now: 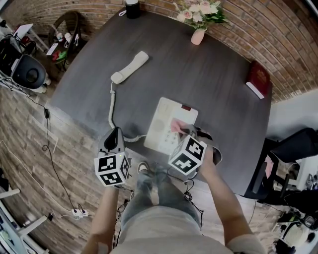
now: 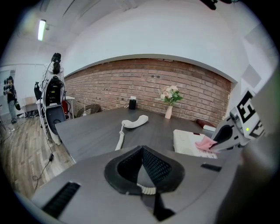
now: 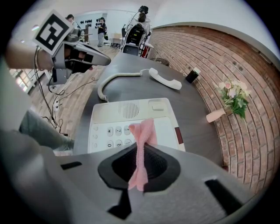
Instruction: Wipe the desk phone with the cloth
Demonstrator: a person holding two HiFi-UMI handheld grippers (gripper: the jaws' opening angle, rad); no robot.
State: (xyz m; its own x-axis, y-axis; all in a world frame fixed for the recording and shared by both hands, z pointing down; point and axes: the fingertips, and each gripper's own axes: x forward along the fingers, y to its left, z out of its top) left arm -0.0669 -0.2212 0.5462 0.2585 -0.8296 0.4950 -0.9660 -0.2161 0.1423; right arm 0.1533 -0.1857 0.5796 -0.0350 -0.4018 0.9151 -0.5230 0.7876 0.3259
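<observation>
The white desk phone (image 1: 160, 130) sits near the front edge of the dark desk (image 1: 208, 74). Its handset (image 1: 130, 67) lies off the hook farther back, joined by a coiled cord (image 1: 112, 104). My right gripper (image 1: 181, 130) is shut on a pink cloth (image 3: 143, 135). The cloth hangs over the phone's keypad (image 3: 111, 131), and whether it touches the keys cannot be told. The left gripper (image 1: 115, 135) hovers at the desk's front edge, left of the phone and close to the cord. Its jaws stand shut in the left gripper view (image 2: 142, 151), with nothing seen between the tips.
A pink vase of flowers (image 1: 198, 22) and a black object (image 1: 132, 9) stand at the back of the desk. A red book (image 1: 258, 79) lies at the right edge. A black office chair (image 1: 293, 145) stands to the right. People stand far off in the room (image 3: 101, 27).
</observation>
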